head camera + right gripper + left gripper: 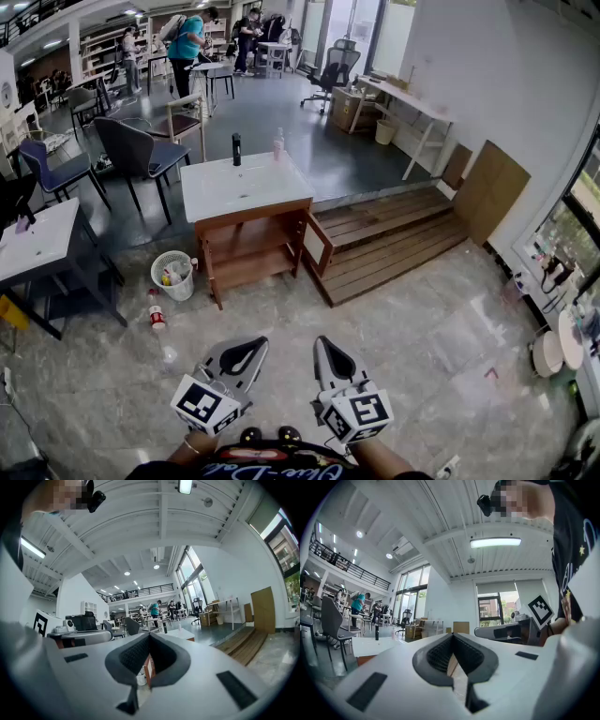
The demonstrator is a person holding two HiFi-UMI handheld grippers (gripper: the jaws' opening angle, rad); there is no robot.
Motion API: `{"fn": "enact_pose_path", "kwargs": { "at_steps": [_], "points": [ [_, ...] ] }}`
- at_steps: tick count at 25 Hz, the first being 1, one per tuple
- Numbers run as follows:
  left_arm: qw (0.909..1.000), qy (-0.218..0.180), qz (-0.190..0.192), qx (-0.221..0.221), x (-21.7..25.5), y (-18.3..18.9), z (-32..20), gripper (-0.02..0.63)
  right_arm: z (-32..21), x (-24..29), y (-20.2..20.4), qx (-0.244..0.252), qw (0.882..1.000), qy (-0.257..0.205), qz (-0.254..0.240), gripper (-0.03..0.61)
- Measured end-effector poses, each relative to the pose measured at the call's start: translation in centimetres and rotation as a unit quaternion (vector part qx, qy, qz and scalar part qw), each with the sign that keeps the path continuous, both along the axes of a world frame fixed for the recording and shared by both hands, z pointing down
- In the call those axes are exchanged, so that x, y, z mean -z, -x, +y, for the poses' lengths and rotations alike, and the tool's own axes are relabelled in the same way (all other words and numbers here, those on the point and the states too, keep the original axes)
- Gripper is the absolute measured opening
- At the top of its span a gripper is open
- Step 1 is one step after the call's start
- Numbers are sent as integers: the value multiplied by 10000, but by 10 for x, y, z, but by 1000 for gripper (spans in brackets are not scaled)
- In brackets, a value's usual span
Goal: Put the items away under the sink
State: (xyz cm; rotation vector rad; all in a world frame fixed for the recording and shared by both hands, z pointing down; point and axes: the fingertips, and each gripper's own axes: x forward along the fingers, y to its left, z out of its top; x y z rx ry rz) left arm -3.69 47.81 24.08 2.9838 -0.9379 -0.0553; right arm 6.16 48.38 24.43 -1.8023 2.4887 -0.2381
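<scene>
Ahead and to the left of both tongs, head view: the task's things sit on the floor beside the sink cabinet [248,214]. White mesh basket [173,292], holding several small items, stands just beside the cabinet's left leg. Red-labelled bottle [157,317] is near the basket, on the person's side of it. Bottle's long axis runs approx. up-down in the picture; standing vs. lying cannot be told. Under-sink shelf [248,267] is bare, and the cabinet door [320,246] stands open at right. On the sink top [211,197]: black tap [236,149] and pink bottle [278,144], both at the back edge.

Left gripper [251,349] [453,637] and right gripper [322,347] [149,635] are held low, side by side, close to the body and well apart from every item. Each gripper view shows jaw tips pressed together w/ nothing between: both clenched, empty.

Judgement: bottle and basket lie fwd-left, so the left gripper is the nearer. The move calls for closing in, then parting the jaws across the bottle's short axis.

Writing: square black-and-white markers on both cubes. Bottle label print is too small to read; script on the person's shirt is cut off at the frame edge; no brand legible
</scene>
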Motion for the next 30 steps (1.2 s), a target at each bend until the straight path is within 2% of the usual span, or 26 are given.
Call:
{"fn": "enact_pose_path", "kwargs": {
  "at_steps": [10,18,24,30],
  "points": [
    [10000,14,63,47,-2,1,1,8,1,-6,1,41,10000,58,45,8],
    [9999,84,66,16,-6,12,1,8,3,-6,26,315,9994,9,148,8],
    [9999,104,55,51,-11,36,-3,8,0,-11,49,307,9988,220,320,8],
    [9999,118,52,-47,-13,64,-7,8,-7,-16,71,148,9997,159,115,8]
  ]
}}
